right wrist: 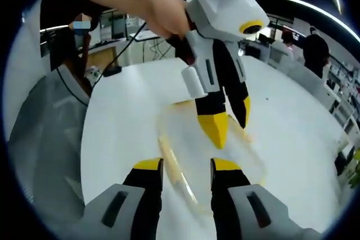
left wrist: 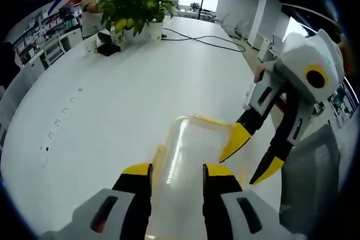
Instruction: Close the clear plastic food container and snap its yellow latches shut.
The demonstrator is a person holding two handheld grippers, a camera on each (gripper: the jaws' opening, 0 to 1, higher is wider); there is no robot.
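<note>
The clear plastic food container (left wrist: pixel 185 147) lies on the white table (left wrist: pixel 112 99), its yellow latches showing along the far and left rims. My left gripper (left wrist: pixel 179 170) is open, and the container sits just beyond its yellow-tipped jaws. My right gripper (left wrist: pixel 251 158) reaches in from the right, open, with one tip at the container's right edge. In the right gripper view, the right gripper (right wrist: pixel 185 165) stands open over the near rim of the container (right wrist: pixel 194 167). The left gripper (right wrist: pixel 230 122), held by a hand, points down onto the lid with its jaws apart.
Potted plants (left wrist: pixel 135 7) and a black cable (left wrist: pixel 208 40) lie at the table's far end, with a person (left wrist: pixel 93 4) behind them. A grey chair (left wrist: pixel 312 178) stands close at the right table edge. More people (right wrist: pixel 315 49) are in the background.
</note>
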